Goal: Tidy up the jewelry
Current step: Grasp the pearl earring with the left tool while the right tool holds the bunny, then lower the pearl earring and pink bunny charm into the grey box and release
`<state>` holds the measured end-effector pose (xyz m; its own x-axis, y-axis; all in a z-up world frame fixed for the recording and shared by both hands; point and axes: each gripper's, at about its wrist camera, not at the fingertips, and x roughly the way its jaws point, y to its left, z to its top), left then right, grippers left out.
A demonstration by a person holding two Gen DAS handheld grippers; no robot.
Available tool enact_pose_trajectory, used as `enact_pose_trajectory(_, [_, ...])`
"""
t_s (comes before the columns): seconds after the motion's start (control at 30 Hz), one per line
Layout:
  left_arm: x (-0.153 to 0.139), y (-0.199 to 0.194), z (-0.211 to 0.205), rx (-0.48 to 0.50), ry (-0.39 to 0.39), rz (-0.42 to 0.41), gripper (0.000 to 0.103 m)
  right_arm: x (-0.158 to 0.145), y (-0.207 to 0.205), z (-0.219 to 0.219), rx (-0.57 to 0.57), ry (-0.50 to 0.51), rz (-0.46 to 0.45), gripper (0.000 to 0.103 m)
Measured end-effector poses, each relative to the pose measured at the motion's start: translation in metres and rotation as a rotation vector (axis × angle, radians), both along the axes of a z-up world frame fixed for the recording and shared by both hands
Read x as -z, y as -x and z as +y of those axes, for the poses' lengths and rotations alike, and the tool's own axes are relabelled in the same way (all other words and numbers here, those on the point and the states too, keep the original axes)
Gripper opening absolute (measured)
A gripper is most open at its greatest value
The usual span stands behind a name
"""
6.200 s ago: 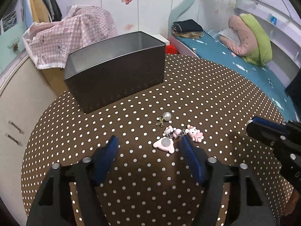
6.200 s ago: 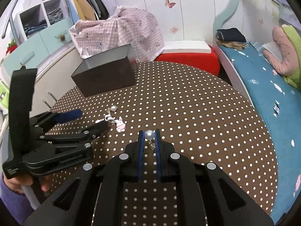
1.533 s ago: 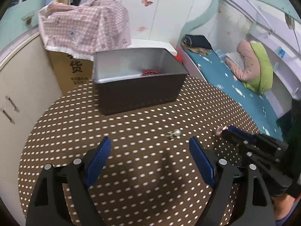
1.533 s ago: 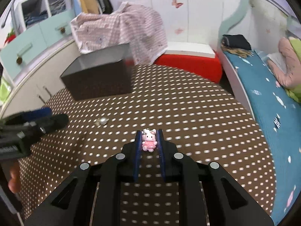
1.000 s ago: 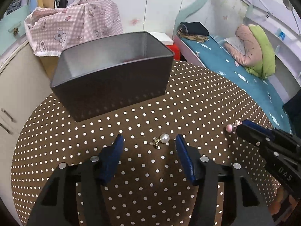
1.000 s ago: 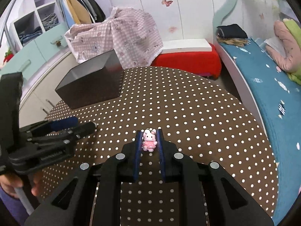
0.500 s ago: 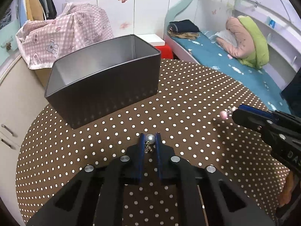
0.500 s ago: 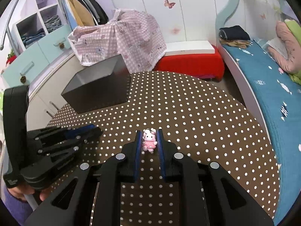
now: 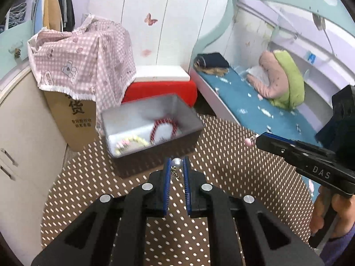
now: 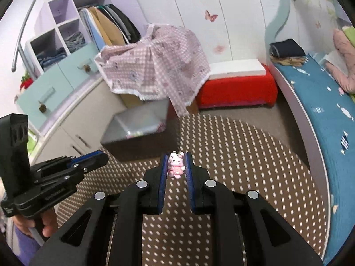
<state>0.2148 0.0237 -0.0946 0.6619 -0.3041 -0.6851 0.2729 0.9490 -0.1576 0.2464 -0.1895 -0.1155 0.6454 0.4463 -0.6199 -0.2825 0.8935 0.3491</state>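
The table [image 9: 221, 155] is carrying the tin [image 9: 153, 128] at its far edge, open-topped and already holding a red bracelet [image 9: 164, 126] and a pale one [image 9: 131, 144]. Both claws are hanging above the cloth, probably heading there. The left claw [image 9: 176, 166] is pinching a pearl earring [image 9: 176, 162]; the right claw [image 10: 176, 166] is pinching a bunny charm [image 10: 176, 165]. Nothing is blocking the tin; the claws are crowding each other.
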Motion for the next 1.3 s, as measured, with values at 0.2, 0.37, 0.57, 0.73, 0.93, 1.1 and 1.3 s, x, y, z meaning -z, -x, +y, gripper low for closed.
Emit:
enact_pose_trajectory(0.2, [-0.023,-0.027,0.025,-0.049,-0.011,-0.025,0.009,-0.028,-0.021,0.018,-0.031,-0.028,-0.025,0.017])
enact_pose_trajectory(0.37, [-0.015,-0.062,0.04,-0.077,0.017,0.065,0.009,-0.036,-0.045,0.04,-0.056,-0.037,-0.008,0.017])
enact_pose_trajectory(0.57, [0.009,-0.092,0.042,-0.094,0.01,0.162,0.009,-0.023,-0.077,0.069,-0.079,-0.03,0.054,0.017])
enact_pose_trajectory(0.73, [0.027,-0.099,0.041,-0.1,0.016,0.206,0.01,-0.002,-0.092,0.086,-0.083,-0.008,0.1,0.017])
enact_pose_trajectory(0.93, [0.034,-0.103,0.041,-0.098,0.028,0.221,0.01,0.017,-0.101,0.09,-0.077,0.011,0.139,0.017])
enact_pose_trajectory(1.1, [0.033,-0.103,0.039,-0.098,0.027,0.223,0.01,0.027,-0.104,0.091,-0.074,0.017,0.158,0.017])
enact_pose_trajectory(1.3, [0.032,-0.102,0.037,-0.088,0.03,0.219,0.016,0.031,-0.103,0.092,-0.073,0.024,0.166,0.017])
